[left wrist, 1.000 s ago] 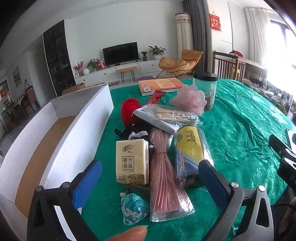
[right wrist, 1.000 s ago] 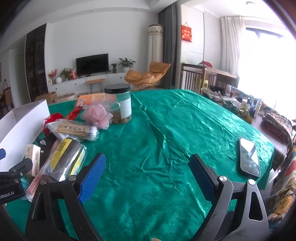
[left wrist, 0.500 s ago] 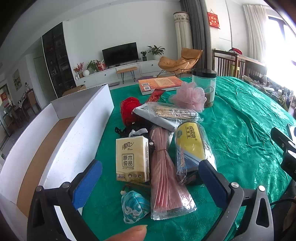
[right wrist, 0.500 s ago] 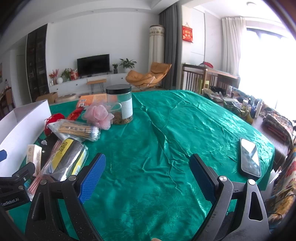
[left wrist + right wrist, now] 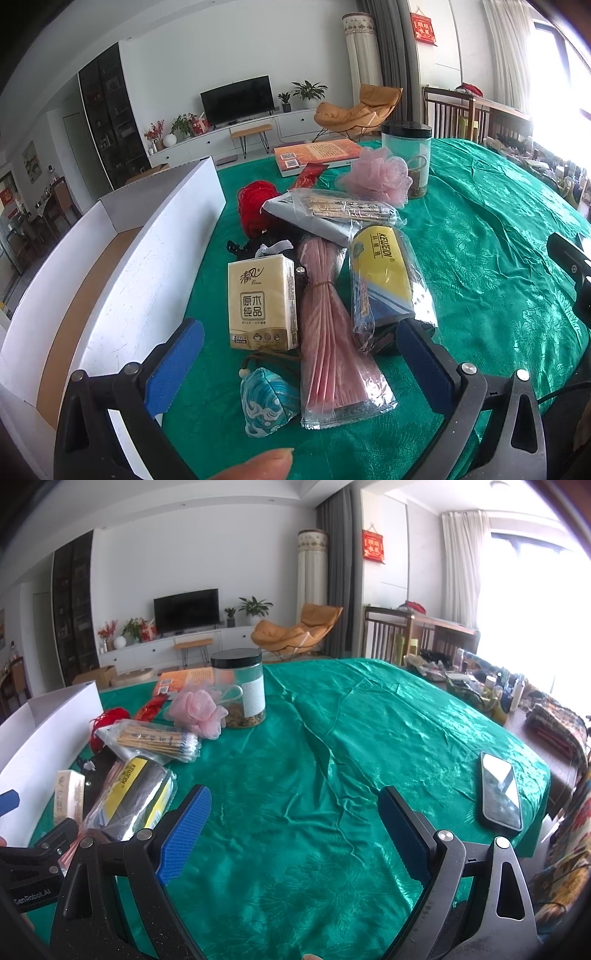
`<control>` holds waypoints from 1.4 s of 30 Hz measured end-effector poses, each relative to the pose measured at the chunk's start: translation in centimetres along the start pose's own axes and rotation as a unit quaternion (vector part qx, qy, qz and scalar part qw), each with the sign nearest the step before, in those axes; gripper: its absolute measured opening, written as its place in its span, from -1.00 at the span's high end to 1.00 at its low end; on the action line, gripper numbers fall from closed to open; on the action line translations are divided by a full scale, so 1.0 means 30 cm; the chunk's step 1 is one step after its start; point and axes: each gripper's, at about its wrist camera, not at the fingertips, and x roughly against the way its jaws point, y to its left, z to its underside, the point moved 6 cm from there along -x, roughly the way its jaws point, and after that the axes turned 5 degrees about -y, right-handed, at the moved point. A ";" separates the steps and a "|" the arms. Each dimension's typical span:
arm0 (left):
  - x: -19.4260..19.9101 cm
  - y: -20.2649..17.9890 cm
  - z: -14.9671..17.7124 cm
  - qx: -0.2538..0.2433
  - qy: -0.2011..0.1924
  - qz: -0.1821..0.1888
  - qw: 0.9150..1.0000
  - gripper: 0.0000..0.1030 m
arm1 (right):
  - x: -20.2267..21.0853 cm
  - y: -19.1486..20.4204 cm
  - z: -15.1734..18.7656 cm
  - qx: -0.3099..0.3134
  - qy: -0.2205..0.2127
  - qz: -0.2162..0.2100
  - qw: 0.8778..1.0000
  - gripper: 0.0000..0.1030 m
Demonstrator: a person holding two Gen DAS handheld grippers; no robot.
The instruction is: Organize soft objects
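Observation:
A pile of objects lies on the green tablecloth (image 5: 480, 236): a tissue pack (image 5: 263, 302), a blue patterned pouch (image 5: 266, 401), a pink bundle in a clear bag (image 5: 334, 343), a yellow wrapped package (image 5: 382, 275), a cotton swab bag (image 5: 343, 212), a pink bath pouf (image 5: 380, 177) and red yarn (image 5: 255, 205). My left gripper (image 5: 300, 363) is open and empty, just above the pouch and the pink bundle. My right gripper (image 5: 294, 835) is open and empty over bare cloth, right of the pile; the package (image 5: 131, 801) and pouf (image 5: 199, 710) show at its left.
A white open box (image 5: 122, 266) with a brown floor stands left of the pile. A black-lidded jar (image 5: 240, 688) and an orange book (image 5: 319, 153) sit at the back. A phone (image 5: 500, 794) lies at the table's right edge.
The left gripper has drifted slightly forward toward the pile. The right gripper has barely moved. Both stay open.

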 end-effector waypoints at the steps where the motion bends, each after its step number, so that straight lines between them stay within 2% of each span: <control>1: 0.000 0.000 0.000 0.000 0.000 0.000 1.000 -1.00 | 0.000 0.000 0.000 0.000 0.000 0.000 1.000 -0.81; 42: -0.023 -0.004 0.030 -0.011 0.017 0.002 1.000 -1.00 | -0.003 0.014 0.001 -0.003 0.002 -0.004 1.000 -0.81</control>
